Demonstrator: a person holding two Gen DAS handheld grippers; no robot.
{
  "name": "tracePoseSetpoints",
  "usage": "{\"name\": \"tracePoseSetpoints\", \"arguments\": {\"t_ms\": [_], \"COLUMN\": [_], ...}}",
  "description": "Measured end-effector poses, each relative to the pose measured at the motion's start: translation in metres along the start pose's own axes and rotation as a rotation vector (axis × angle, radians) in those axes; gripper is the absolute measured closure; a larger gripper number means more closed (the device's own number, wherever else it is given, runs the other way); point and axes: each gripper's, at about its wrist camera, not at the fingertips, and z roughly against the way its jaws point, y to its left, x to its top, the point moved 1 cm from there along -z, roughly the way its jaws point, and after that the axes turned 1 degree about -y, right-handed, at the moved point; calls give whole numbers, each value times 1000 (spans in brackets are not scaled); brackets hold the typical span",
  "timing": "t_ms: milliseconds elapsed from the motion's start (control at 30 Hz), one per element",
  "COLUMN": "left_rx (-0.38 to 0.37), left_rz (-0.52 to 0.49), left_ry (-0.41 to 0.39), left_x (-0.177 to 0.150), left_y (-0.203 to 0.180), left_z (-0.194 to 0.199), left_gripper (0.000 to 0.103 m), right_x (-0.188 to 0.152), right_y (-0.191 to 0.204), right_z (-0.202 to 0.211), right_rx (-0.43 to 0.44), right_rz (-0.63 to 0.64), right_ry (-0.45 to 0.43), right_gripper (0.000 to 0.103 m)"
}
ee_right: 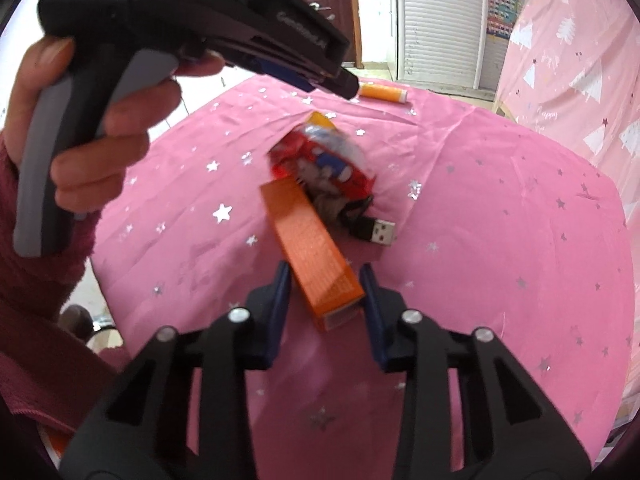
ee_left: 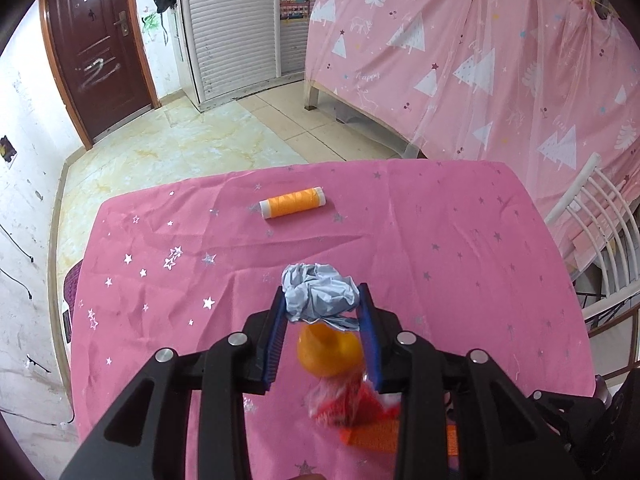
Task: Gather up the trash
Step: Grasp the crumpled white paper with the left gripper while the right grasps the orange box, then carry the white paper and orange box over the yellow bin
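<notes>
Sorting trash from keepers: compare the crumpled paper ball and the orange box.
The paper ball is pale, crumpled and gripped in the left claw; the orange box is long and flat-sided and lies on the pink tablecloth, its end between the right claw's open fingers.

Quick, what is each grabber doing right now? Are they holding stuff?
Left gripper: shut on the paper ball.
Right gripper: around the orange box, but cannot tell if it is gripping.
</notes>
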Motion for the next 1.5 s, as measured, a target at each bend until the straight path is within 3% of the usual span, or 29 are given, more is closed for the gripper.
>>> {"name": "tracePoseSetpoints", "arguments": {"t_ms": [233,533,900,1500], "left_rx": [7,19,27,-55], "left_rz": [10,20,1,-150], "left_ry": [-5,-28,-51,-45], "left_x": [-10,-15,-14,-8], "left_y": [2,5,-10,-107], "left_z": [9,27,44,39], "left_gripper": [75,75,75,75], "right_x": [-4,-3,-5,-28], "right_y": [9,7,-27,-111], "right_z": [6,31,68,101], "right_rx": [1,34,-15,-131], "right_rz": [36,4,-91,-275], "right_ry": [-11,-80,-186,-259], "right_gripper": [80,81,81,81]}}
